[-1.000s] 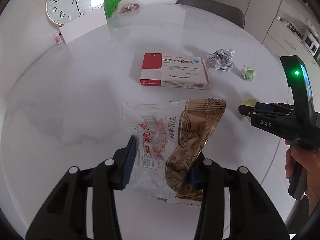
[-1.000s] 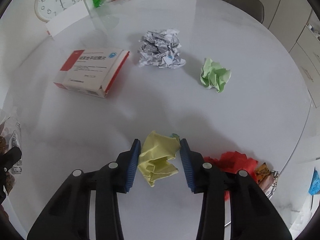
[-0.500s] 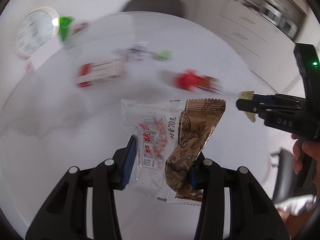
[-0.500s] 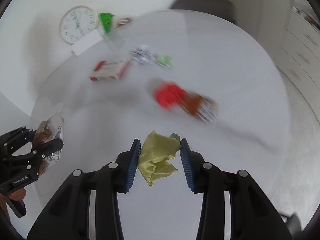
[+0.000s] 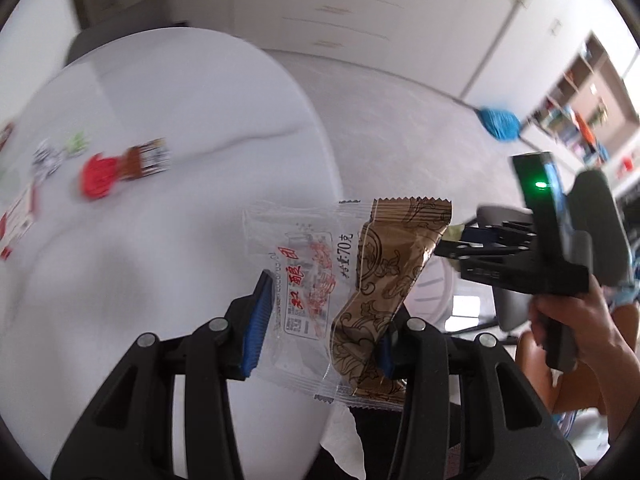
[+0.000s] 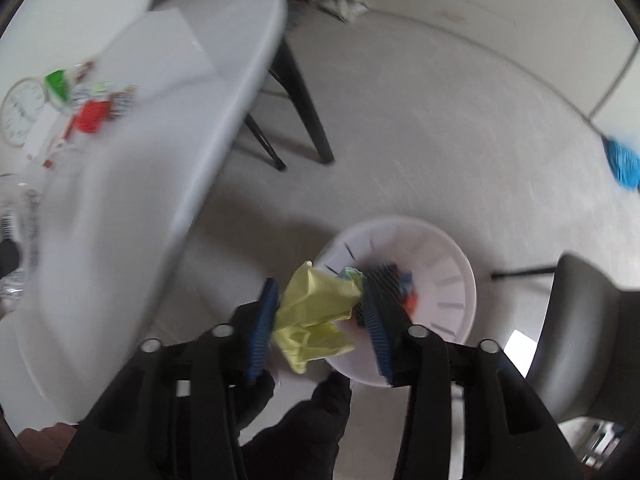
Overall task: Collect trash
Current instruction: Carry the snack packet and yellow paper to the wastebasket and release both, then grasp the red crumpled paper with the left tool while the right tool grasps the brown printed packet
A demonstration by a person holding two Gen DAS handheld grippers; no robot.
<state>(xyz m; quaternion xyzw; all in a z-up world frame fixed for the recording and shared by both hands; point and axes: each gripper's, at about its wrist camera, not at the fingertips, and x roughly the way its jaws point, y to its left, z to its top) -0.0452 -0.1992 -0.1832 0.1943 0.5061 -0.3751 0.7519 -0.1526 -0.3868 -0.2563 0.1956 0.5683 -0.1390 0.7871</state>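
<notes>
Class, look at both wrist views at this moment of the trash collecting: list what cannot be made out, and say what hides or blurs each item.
- Left wrist view: the trash left on the table, such as the red piece, is smeared by motion blur.
- Left wrist view: the snack wrapper covers the right gripper's fingertips, so its load is barely visible.
- Right wrist view: the bin's contents are blurred and partly behind the yellow paper and the fingers.

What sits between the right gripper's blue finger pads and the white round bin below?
Right wrist view: only the crumpled yellow paper pinched in the right gripper; past it, open air down to the white round bin on the floor.
</notes>
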